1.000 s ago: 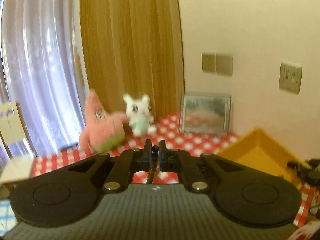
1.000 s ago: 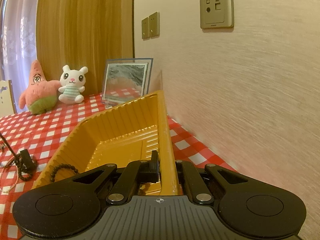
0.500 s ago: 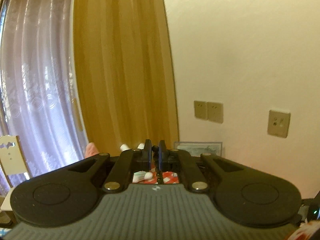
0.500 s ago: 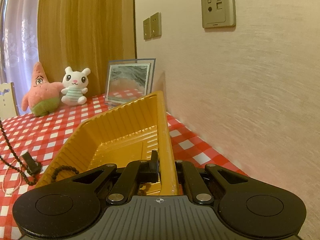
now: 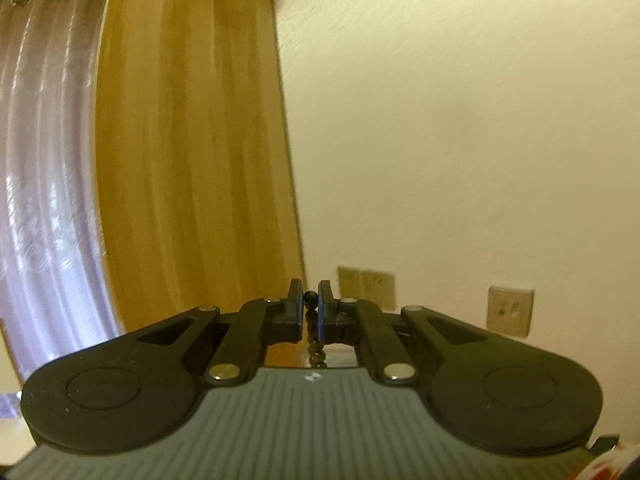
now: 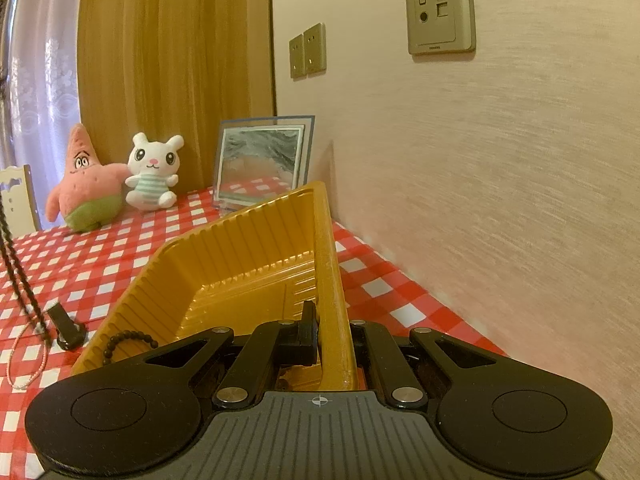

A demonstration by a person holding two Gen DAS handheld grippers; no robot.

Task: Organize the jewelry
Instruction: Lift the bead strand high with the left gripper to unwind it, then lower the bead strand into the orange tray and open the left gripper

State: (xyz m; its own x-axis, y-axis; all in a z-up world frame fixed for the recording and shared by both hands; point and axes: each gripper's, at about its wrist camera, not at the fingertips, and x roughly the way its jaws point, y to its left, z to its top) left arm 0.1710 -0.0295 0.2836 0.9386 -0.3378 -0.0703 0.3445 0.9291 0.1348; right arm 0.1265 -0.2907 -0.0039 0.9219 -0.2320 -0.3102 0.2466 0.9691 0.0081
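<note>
My left gripper point(image 5: 310, 295) is shut on a string of dark beads point(image 5: 314, 334), which hangs down between its fingers; it points level at the wall and the curtain. In the right wrist view the same dark strand point(image 6: 16, 272) hangs taut at the left edge, above the red-checked table point(image 6: 380, 280). My right gripper point(image 6: 330, 318) is shut on the right rim of the yellow ribbed tray point(image 6: 320, 216). A dark bead bracelet point(image 6: 128, 338) lies over the tray's left rim. A thin pink necklace point(image 6: 24, 364) lies on the cloth.
A small black object point(image 6: 64, 320) sits on the cloth left of the tray. At the back stand a pink star plush point(image 6: 86, 184), a white bunny plush point(image 6: 154, 172) and a picture frame point(image 6: 262, 164). The wall with sockets point(image 6: 440, 10) runs close along the right.
My left gripper has risen with the bead string: its view went from the table and plush toys to wall and curtain. The strand now hangs higher in the right view. The right gripper kept still.
</note>
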